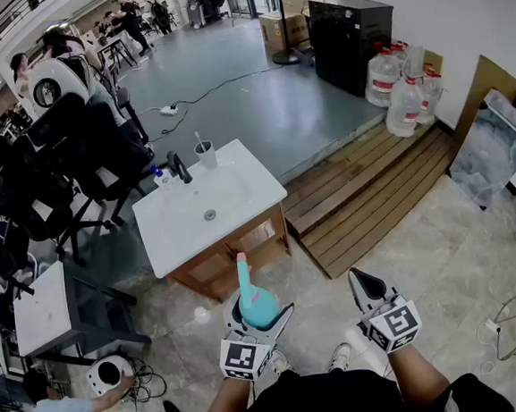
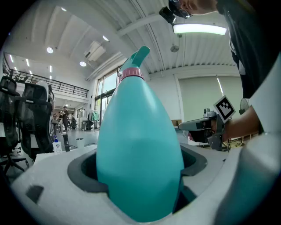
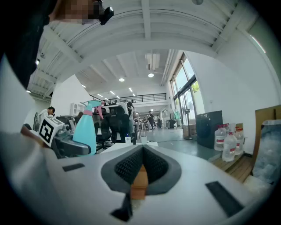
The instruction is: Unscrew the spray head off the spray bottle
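**Desk:** Left gripper (image 1: 260, 312) first, since it's right under my head camera. What's in it?

**Me:** Its jaws are spread wide around the fat lower body of the teal spray bottle (image 1: 257, 305) and press on it from both sides. The bottle is up in the air over the floor, on this side of the white washbasin (image 1: 249, 201).

**Desk:** Upright?

**Me:** Upright, yes. The spray head (image 2: 138, 56) sits on top above the pink collar (image 2: 130, 73), well clear of the jaws. I'd say that's why the grip is so low: it leaves the neck free to turn.

**Desk:** And the other one?

**Me:** The right gripper (image 1: 360, 279) is held about level beside the bottle without touching it. Its jaws are closed tight on nothing.

**Desk:** So the unscrewing hasn't begun?

**Me:** The head looks seated on its collar, so I'd call it not begun. My read is that the right gripper has to open and come across to the collar while the left braces the body. The plastic looks smooth and rounded, so slipping is my worry.
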### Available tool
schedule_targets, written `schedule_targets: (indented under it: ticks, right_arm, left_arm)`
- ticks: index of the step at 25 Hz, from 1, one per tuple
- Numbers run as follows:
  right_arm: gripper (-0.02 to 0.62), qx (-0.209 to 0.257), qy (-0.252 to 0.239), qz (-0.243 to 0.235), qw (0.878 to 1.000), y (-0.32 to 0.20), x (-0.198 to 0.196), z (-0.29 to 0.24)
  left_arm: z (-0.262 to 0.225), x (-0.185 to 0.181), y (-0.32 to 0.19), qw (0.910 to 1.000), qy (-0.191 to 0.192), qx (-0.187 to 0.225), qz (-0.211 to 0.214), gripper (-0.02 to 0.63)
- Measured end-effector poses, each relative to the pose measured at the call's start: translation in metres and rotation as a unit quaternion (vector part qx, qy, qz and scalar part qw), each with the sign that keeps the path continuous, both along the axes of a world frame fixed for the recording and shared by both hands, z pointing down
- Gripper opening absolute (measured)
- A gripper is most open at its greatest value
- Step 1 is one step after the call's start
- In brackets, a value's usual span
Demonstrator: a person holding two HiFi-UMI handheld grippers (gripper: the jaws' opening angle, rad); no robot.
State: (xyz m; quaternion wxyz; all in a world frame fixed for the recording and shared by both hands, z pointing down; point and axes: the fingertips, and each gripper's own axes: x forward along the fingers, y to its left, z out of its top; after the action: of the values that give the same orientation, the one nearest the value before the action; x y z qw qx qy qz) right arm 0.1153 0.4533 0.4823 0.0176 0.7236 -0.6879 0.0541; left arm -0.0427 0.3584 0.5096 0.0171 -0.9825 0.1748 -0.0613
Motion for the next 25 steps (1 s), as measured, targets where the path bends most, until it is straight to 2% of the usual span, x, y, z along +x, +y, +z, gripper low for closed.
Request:
schedule_targets:
  ticks: [12,25]
  right_arm:
    - [0.003,-0.001,0.008,-0.006,1.000,0.008,-0.001,-0.004]
    - [0.005,0.003,-0.001,-0.026,1.000,-0.044,-0.027,-0.004]
  left_arm:
    - [-0.001,-0.002,0.010,1.0000,-0.003,0.001,-0.005,0.472]
    - [0.002,-0.033,-0.033,0.9996,-0.006,0.004,-0.026,0.472]
